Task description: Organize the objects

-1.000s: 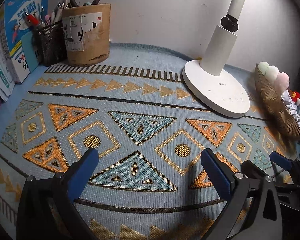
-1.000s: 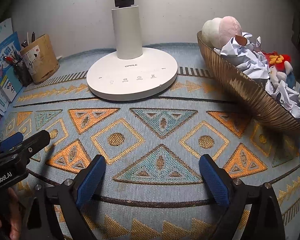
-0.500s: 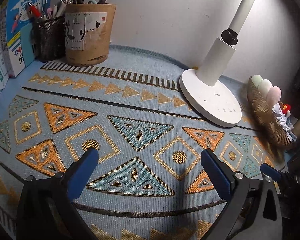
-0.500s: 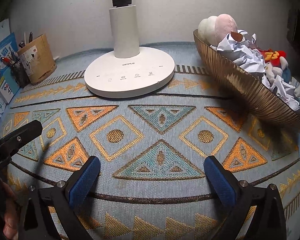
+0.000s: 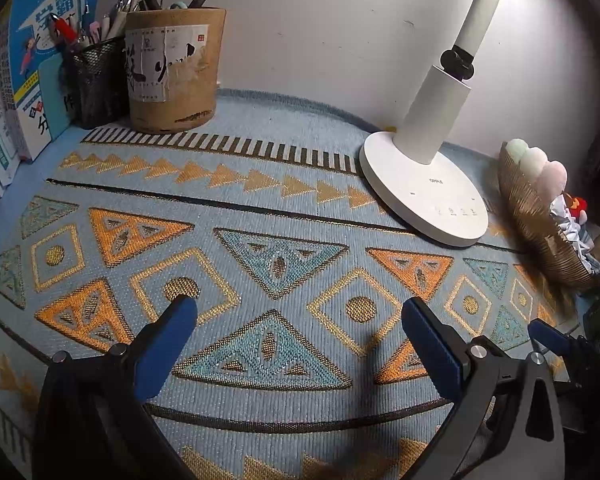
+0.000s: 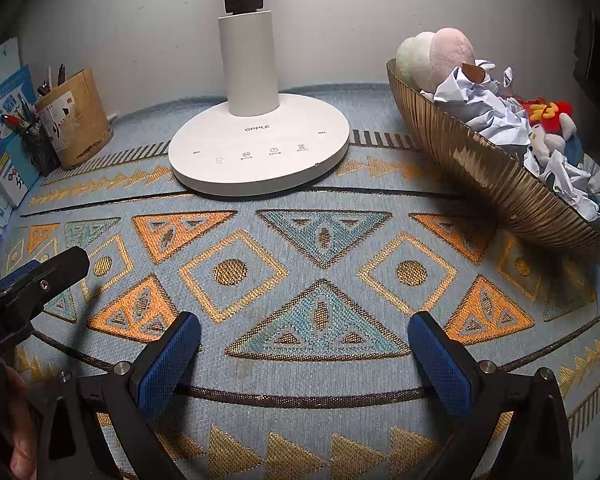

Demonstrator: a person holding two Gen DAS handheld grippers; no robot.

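My left tongs and right tongs both stand released, gripping nothing, over the patterned mat on the surface; lamp base is my landmark; gold basket of crumpled paper and plush toys just right of it; pen holders well left.

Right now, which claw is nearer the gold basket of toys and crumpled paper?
Right. The right claw hovers open over the mat with the gold basket just ahead on its right; the left claw is farther left, across the mat.
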